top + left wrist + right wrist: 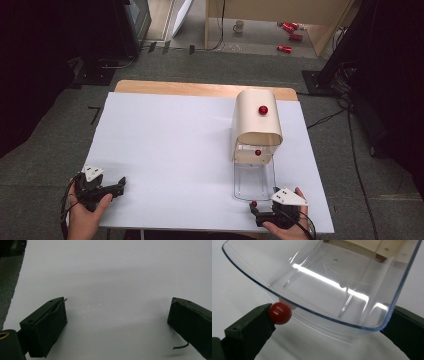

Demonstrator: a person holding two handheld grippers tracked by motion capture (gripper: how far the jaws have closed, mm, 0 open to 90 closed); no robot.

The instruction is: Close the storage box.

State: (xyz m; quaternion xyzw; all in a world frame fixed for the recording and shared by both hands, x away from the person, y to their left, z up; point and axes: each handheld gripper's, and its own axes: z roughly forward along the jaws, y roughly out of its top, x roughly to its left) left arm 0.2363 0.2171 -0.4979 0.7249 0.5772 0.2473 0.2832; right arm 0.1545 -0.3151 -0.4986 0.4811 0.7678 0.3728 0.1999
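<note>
Right tongs (332, 322) apart, straddling front wall of clear drawer (329, 285) – left jaw touching its red knob (280, 313), likely to slide drawer from cream box (257, 117). Left tongs (117, 322) apart, idle over bare tabletop (112, 272), near corner – out of way.

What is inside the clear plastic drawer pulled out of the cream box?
The clear plastic drawer looks empty: its bare floor shows through. Its rear part sits under the cream curved-top box, so anything there is hidden. The right gripper is at its red knob.
</note>
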